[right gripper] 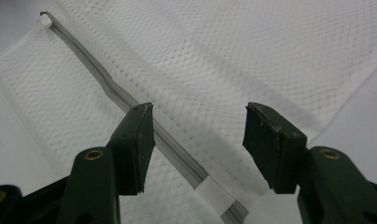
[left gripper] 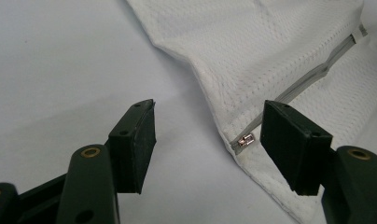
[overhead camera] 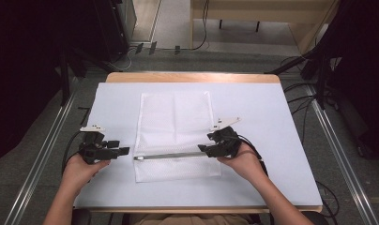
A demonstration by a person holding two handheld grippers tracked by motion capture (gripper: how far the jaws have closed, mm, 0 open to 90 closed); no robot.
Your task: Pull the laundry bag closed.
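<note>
Mesh bag point(overhead camera: 176, 136) flat on the white table cover point(overhead camera: 253, 187), mid-table | zipper point(overhead camera: 171, 156) looks fully closed, pull point(left gripper: 246, 139) at bag's left end | left gripper point(overhead camera: 123, 151) spread, empty, just beside pull | right gripper point(overhead camera: 202, 148) spread over zipper's right end, gripping nothing | likely unzipping, not begun.

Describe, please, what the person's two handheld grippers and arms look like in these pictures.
Both the left gripper and the right gripper are black, each with two blocky flat jaws, brass-coloured pivot rivets, a pale three-cornered plate on top and a black cable trailing back. The forearms are bare, no sleeves showing.
</note>
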